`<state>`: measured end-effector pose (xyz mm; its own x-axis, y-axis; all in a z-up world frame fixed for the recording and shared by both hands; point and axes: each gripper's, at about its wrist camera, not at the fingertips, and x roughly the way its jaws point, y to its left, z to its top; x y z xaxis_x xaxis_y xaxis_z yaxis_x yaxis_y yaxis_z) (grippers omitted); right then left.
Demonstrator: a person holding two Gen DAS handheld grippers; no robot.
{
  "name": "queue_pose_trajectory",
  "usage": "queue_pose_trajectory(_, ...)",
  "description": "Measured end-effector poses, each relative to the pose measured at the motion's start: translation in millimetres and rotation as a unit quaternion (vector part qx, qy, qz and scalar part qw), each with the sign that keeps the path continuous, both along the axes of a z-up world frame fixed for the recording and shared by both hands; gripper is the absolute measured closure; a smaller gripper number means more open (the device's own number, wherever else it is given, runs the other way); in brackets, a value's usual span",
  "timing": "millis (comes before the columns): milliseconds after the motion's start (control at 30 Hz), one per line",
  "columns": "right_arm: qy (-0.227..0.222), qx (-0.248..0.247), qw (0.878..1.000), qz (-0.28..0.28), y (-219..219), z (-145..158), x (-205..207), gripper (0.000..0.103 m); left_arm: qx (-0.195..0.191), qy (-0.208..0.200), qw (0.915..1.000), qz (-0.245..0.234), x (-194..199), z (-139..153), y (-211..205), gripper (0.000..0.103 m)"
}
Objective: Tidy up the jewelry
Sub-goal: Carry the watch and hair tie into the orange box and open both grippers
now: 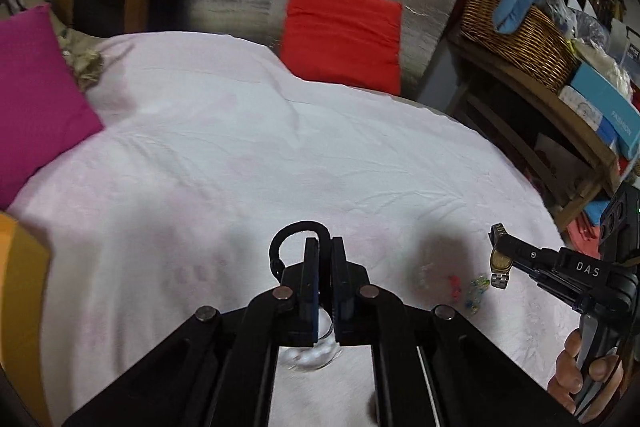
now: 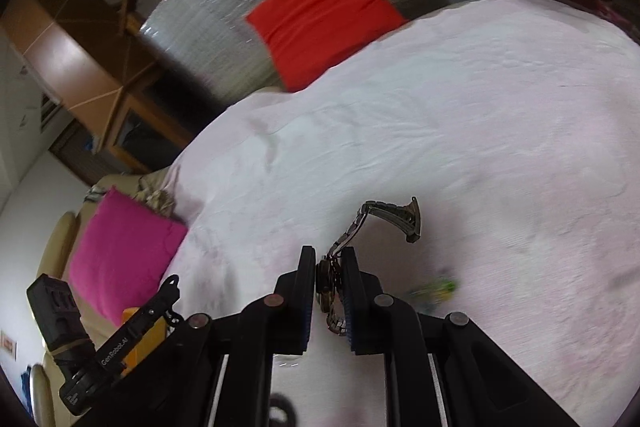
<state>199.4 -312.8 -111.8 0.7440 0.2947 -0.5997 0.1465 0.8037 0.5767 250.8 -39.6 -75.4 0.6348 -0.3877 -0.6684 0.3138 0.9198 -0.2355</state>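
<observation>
Two grippers pinching: left gripper black cord bracelet, "DAS"-marked right gripper gold wristwatch, "FASHION" box.

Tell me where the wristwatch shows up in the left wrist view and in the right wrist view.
Left wrist view: the wristwatch hangs at far right, pinched in the right gripper above the pink sheet.
Right wrist view: low centre, case clamped between the gripper's fingers, bracelet trailing up-right.
Shared landmark: the red cushion against the silver padding.

One wristwatch, one black bracelet, one red cushion, one magenta cushion
</observation>
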Motion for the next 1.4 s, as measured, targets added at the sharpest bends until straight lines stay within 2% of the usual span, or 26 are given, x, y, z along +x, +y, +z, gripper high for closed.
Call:
queue_pose_trajectory(133,-0.014,0.004,0.999,0.035,30,5,1,0.089,0.003,-0.003,0.9996,0.029,-22,4,28,0.098)
queue_pose_trajectory(267,-0.024,0.002,0.997,0.067,58,9,-3,0.089,0.035,-0.020,0.9973,0.062,-44,7,44,0.098)
queue_pose_trajectory(567,-0.036,-0.006,0.993,0.109,99,10,-23,0.089,0.070,-0.045,0.9881,0.129,-90,18,82,0.098)
queue_pose_trajectory(800,-0.043,0.000,0.990,0.136,136,18,-39,0.089,0.098,-0.065,0.9786,0.169,-122,38,116,0.098)
queue_pose_trajectory(1000,-0.050,0.004,0.979,0.196,202,40,-41,0.089,0.088,-0.071,0.9688,0.220,-143,60,172,0.098)
queue_pose_trajectory(1133,-0.054,-0.002,0.969,0.242,261,56,-39,0.089,0.090,-0.077,0.9585,0.259,-160,68,220,0.098)
queue_pose_trajectory(1300,-0.031,-0.020,0.951,0.308,348,62,-27,0.089,0.086,-0.056,0.9460,0.307,-174,59,281,0.098)
queue_pose_trajectory(1400,-0.011,-0.026,0.939,0.342,396,60,-19,0.089,0.080,-0.030,0.9394,0.332,-180,43,314,0.098)
